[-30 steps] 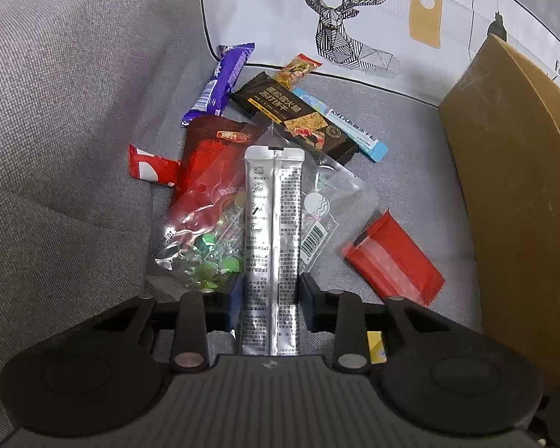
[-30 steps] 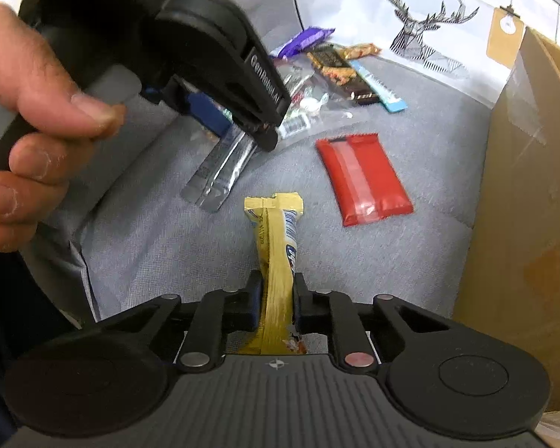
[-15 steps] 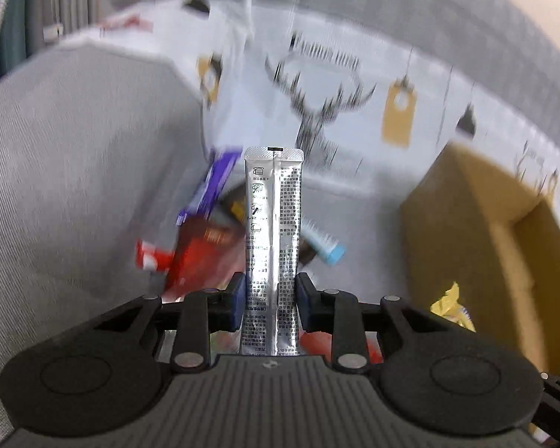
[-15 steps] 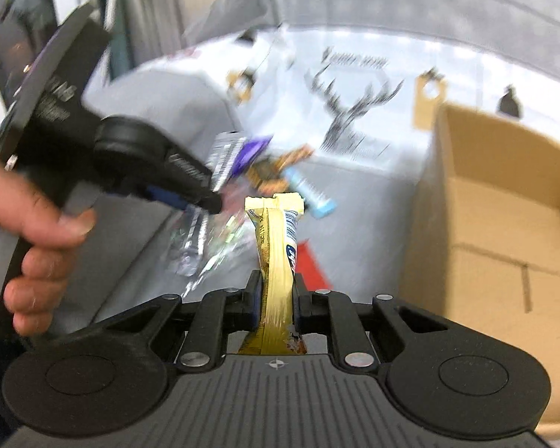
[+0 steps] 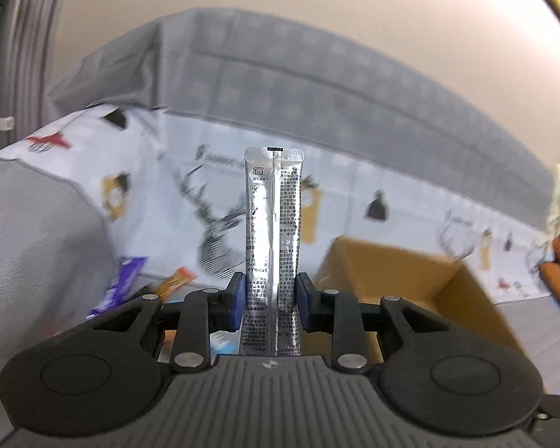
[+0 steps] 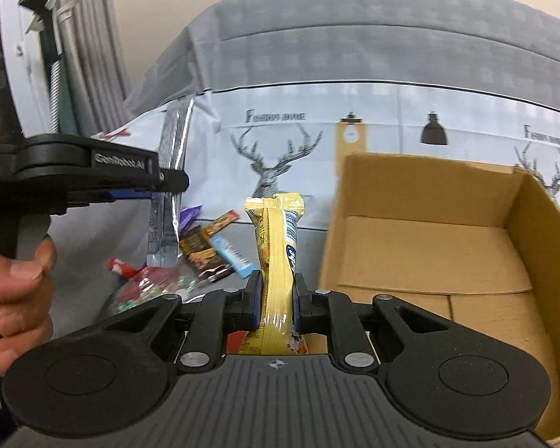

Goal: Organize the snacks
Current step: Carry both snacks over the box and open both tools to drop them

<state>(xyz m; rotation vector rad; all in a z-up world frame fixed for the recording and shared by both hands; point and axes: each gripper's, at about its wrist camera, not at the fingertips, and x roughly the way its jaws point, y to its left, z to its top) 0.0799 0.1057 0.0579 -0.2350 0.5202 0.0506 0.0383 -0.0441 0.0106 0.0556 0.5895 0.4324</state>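
My left gripper is shut on a silver stick sachet that stands upright between its blue pads, lifted above the sofa seat. My right gripper is shut on a yellow snack bar, also upright. In the right wrist view the left gripper appears at the left, held by a hand, with the silver sachet hanging through it. An open cardboard box lies to the right of both grippers; the same box shows in the left wrist view.
Loose snacks lie on the grey sofa seat left of the box: a purple bar, an orange bar, a dark packet, a light blue bar, a clear candy bag. A deer-print cushion leans behind.
Both grippers have risen off the seat and tilted upward, carrying the silver sachet and the yellow bar. The snack pile has dropped low in view and the box's open inside now shows.
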